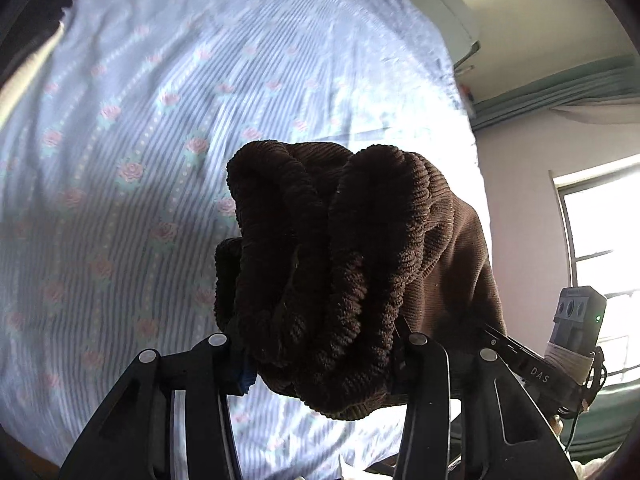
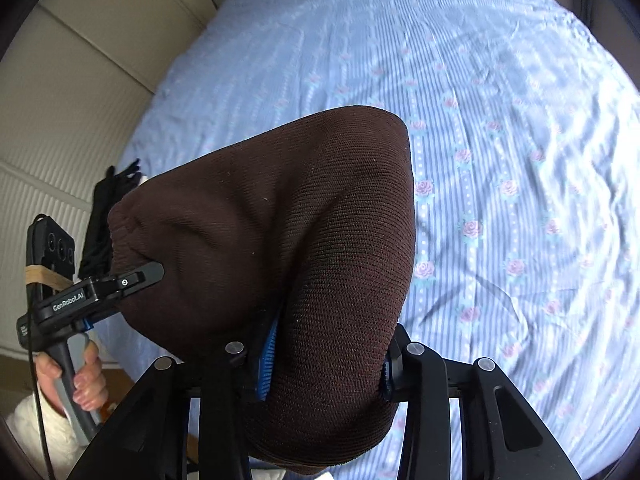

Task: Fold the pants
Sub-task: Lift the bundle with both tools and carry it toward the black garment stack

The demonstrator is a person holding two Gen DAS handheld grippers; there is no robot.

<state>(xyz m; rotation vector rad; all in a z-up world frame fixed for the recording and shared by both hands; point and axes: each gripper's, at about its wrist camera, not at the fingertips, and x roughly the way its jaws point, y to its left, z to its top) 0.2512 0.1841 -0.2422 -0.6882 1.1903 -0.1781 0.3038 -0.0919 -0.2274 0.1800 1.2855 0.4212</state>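
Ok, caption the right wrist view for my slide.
Right gripper clamps brown knit pants above a rose-striped bedsheet; left gripper grips them too.

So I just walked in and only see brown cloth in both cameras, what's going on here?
A person is folding brown knit pants over a bed with a blue striped floral sheet. The left gripper is clamped on a bunched, ribbed part; the right gripper pinches a smoother section. The pants are held up in the air, not yet laid flat.

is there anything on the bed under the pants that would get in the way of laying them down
Nothing visible does. Both grippers clamp the brown pants above bare striped bedsheet. Only a black garment lies off at the sheet's edge, beside the left gripper.
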